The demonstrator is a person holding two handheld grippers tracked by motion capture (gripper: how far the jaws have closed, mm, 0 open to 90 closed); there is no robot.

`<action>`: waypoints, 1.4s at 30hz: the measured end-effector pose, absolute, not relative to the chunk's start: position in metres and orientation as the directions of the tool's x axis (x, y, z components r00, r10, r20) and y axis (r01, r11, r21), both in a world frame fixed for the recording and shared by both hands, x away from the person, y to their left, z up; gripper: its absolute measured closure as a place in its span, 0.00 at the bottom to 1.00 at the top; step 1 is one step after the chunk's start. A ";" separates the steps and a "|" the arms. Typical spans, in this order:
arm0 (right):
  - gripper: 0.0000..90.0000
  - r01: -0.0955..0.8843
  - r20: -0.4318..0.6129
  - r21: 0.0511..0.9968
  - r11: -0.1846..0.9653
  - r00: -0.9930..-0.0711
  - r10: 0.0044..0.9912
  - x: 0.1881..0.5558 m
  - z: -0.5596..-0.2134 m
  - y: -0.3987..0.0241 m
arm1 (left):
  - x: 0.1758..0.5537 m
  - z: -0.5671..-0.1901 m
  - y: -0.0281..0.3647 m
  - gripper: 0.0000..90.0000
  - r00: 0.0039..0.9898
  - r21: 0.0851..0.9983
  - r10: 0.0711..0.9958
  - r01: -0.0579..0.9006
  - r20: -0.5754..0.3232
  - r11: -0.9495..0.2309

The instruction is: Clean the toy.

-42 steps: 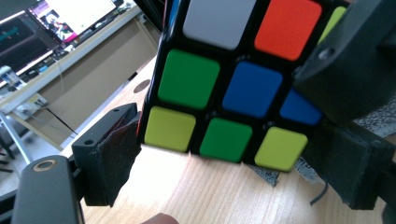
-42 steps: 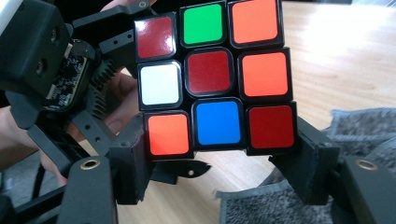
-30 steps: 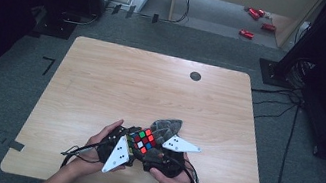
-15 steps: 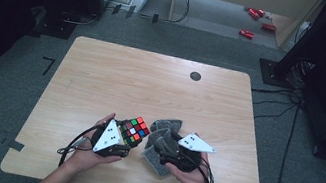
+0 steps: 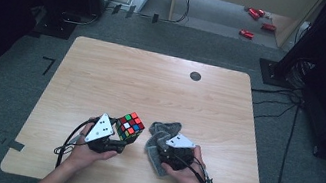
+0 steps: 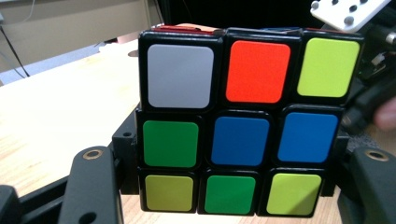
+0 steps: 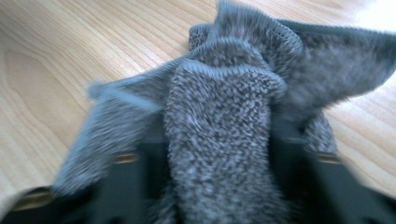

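Pale wood table (image 5: 161, 91) on grey carpet; dark room edges, small black round disc (image 5: 195, 76) on the far part of the tabletop, red items (image 5: 246, 33) on the floor beyond.

Left gripper (image 5: 115, 136), near-left of the table, held in the person's left hand (image 5: 84, 151). Jaws clamped on a colour cube (image 5: 130, 126), one on each side. In the left gripper view the cube (image 6: 243, 121) sits between the two black jaws, face toward the camera: grey, red, yellow-green on top row; green, blue, blue in the middle; yellow-green, green, yellow-green at the bottom. Whether the cube rests on the wood or is held just off it, cannot tell.

Right gripper (image 5: 161, 144), near-centre, just right of the cube, in the right hand (image 5: 185, 169). Its jaws have just been closing, with a grey fuzzy cloth (image 5: 161, 134) between them. Right gripper view, blurred: a fold of the cloth (image 7: 219, 126) stands bunched between the jaws and pinched by them, the rest spread on the wood to both sides.

Cube and cloth near each other, not touching.
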State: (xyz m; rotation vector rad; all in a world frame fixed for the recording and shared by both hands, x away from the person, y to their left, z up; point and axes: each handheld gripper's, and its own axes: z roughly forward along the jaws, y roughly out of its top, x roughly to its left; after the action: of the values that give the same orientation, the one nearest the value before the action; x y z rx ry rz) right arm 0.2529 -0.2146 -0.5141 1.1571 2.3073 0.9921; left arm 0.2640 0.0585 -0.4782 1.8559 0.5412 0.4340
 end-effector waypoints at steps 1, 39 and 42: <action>0.71 0.547 -0.005 0.733 0.404 -0.589 0.808 0.253 -0.514 -0.217 | 0.264 -0.479 0.058 0.37 0.830 0.942 0.557 0.160 0.034 -0.296; 0.78 0.263 0.129 0.963 0.063 -0.652 0.747 0.202 -0.432 -0.206 | 0.237 -0.489 0.022 0.37 0.860 0.917 0.492 0.081 0.134 -0.391; 0.77 0.264 0.099 0.957 0.118 -0.682 0.724 0.200 -0.436 -0.191 | 0.233 -0.485 0.019 0.37 0.863 0.918 0.485 0.068 0.143 -0.391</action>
State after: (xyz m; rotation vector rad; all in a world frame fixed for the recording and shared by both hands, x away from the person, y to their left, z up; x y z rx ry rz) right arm 0.1995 -0.1913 -0.4365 0.9588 2.0095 1.5874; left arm 0.2332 0.0194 -0.4849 1.9381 0.4085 0.4760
